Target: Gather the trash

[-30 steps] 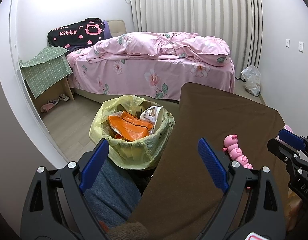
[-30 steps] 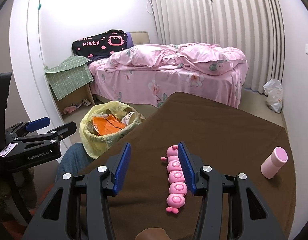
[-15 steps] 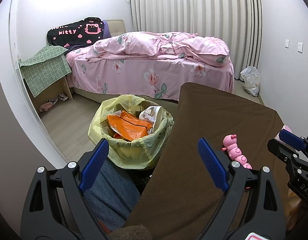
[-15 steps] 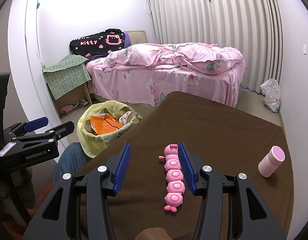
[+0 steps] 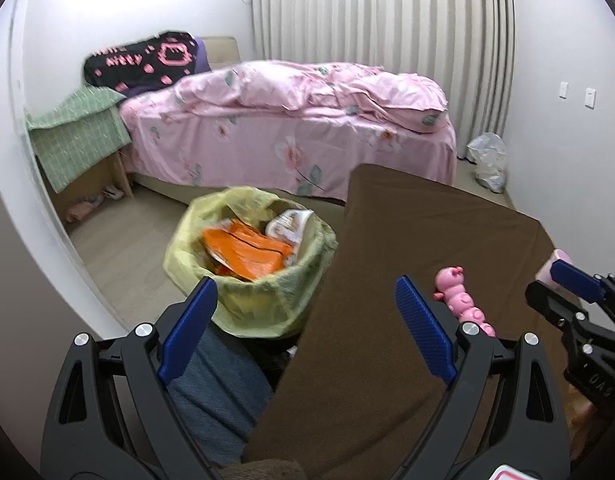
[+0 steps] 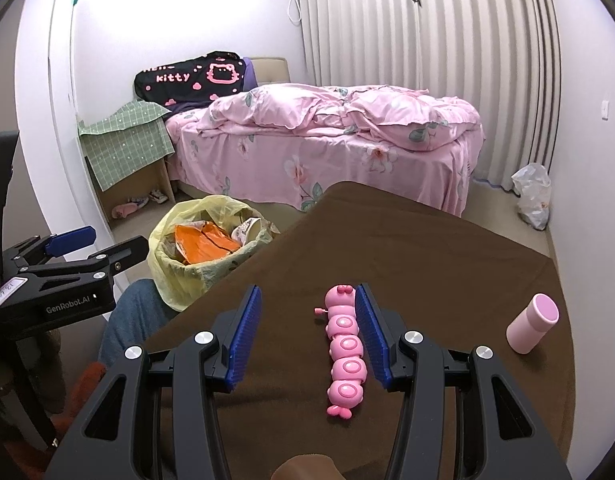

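A yellow-bagged waste bin (image 5: 249,276) holding orange plastic wrappers (image 5: 243,250) stands beyond the spread left fingers (image 5: 187,328). Only the right view shows the whole pink cylindrical cup (image 6: 532,323), right of the spread, empty right fingers (image 6: 245,338).

Both grippers are held out in front of the person, side by side and tipped downward. The left gripper (image 5: 303,336) has its jaws spread wide with nothing between the blue pads (image 5: 423,332). The right gripper (image 6: 309,336) also has its jaws parted, clamping nothing. A knee in blue denim (image 5: 215,396) shows beneath the left gripper.
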Tool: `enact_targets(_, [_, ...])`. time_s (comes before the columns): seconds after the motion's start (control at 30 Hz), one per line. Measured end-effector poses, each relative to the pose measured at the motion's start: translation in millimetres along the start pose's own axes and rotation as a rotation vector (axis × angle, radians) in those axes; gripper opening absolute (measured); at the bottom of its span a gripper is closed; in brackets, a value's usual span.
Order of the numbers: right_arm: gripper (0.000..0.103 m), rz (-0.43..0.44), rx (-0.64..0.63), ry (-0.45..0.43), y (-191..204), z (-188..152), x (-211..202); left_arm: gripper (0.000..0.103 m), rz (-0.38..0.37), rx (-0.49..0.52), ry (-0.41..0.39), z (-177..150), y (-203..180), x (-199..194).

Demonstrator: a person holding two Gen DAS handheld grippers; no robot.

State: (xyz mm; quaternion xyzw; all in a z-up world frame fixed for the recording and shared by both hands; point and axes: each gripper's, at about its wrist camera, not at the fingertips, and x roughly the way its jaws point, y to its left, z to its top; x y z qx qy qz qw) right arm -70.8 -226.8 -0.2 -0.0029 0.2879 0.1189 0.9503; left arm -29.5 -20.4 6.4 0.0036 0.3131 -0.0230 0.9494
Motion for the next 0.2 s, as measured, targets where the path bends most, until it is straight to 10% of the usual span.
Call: enact_targets(0.2, [0.056,-0.045,0.022,0.037,-25.9,-12.3,22.3,0.086,-0.074,0.068,0.152,-2.1,-19.1,65.5])
